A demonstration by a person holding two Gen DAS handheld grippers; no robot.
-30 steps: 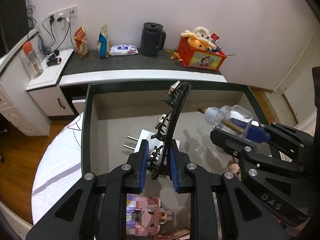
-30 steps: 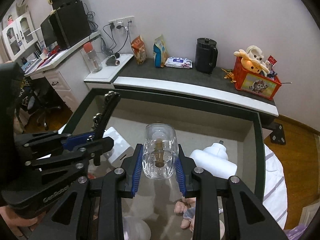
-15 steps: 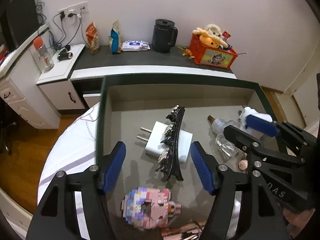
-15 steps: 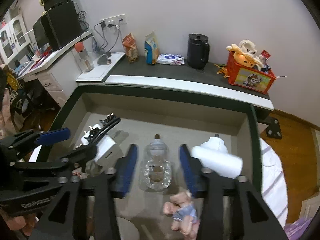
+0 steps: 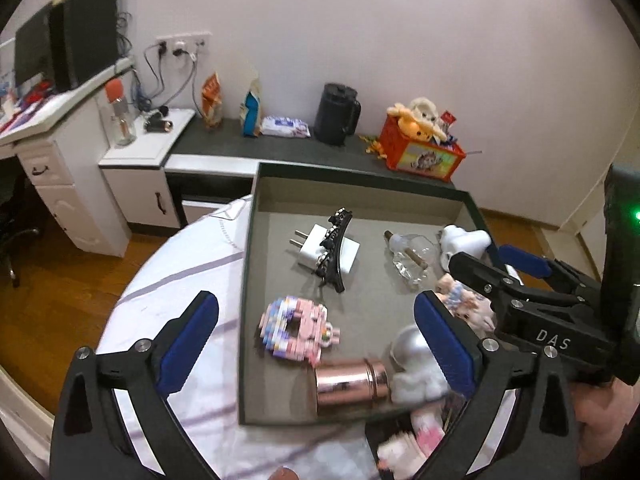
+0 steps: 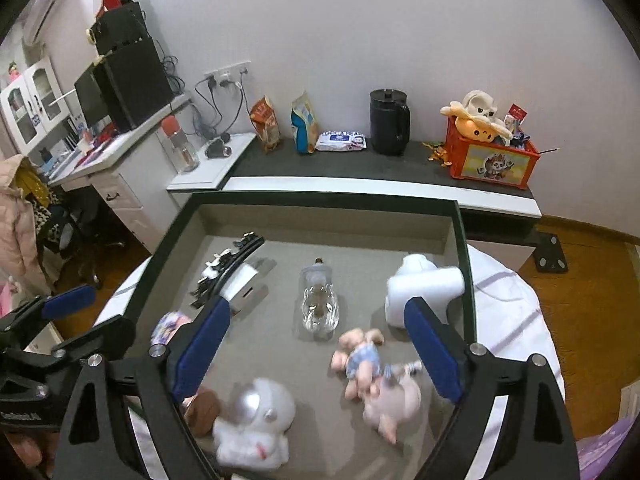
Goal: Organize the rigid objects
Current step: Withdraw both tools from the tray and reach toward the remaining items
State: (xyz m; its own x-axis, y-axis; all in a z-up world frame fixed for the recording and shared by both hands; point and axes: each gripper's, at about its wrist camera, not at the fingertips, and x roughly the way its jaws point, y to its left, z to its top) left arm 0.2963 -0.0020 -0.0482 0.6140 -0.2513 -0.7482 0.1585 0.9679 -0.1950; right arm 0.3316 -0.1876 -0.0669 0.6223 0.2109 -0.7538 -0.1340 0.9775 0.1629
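Inside one tray (image 5: 248,280): one hair clip (image 5: 334,250), one bottle (image 6: 318,300); both grippers' jaws opening, empty

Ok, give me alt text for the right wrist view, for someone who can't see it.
The right tool hangs with jaws opening and nothing between them, over a grey tray on a round table. In the tray lie a clear bottle, a white plastic device, a black hair clip across a white charger, a small doll and a white astronaut toy.

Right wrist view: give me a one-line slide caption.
Right gripper jaws opening, empty, above clear glass bottle lying in grey-lined tray.
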